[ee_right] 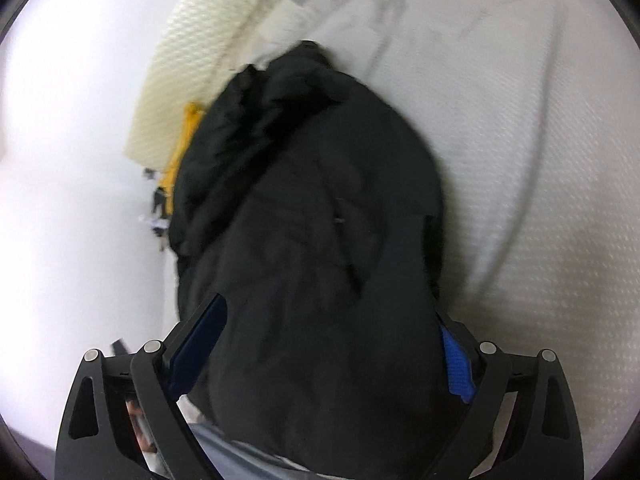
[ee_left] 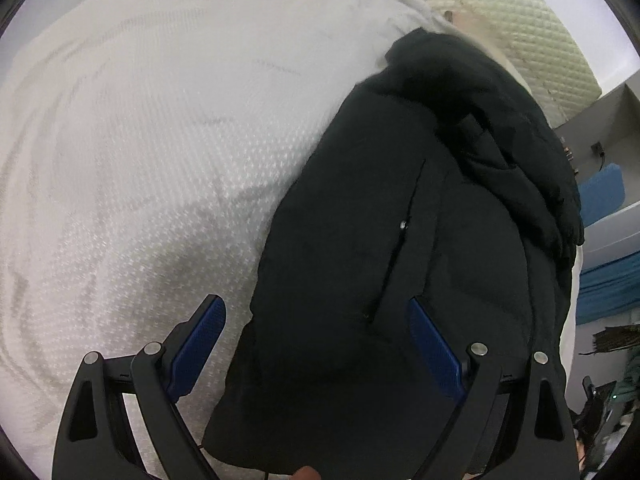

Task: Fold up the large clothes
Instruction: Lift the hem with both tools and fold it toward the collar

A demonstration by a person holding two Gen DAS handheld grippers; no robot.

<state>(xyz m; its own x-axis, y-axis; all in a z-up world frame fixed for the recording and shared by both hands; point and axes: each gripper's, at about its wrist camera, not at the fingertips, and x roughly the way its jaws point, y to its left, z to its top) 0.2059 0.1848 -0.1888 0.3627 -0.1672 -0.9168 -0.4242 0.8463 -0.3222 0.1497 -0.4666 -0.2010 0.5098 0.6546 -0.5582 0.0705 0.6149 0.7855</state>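
Note:
A large black jacket (ee_left: 420,208) lies bunched lengthwise on a white textured bed cover (ee_left: 140,140). It has a zipped pocket along its middle. My left gripper (ee_left: 316,344) is open, its blue-padded fingers (ee_left: 200,348) standing wide over the near edge of the jacket, with the left pad over the cover. In the right wrist view the same jacket (ee_right: 312,220) fills the centre. My right gripper (ee_right: 332,348) is open, its wide-set fingers straddling the jacket's near end, with cloth lying between the pads.
A cream quilted mattress edge (ee_left: 540,40) runs along the far side. A yellow item (ee_right: 180,152) lies beside the jacket at the bed's edge. Blue fabric and grey furniture (ee_left: 604,240) stand off the bed at the right. The cover (ee_right: 540,160) stretches to the right.

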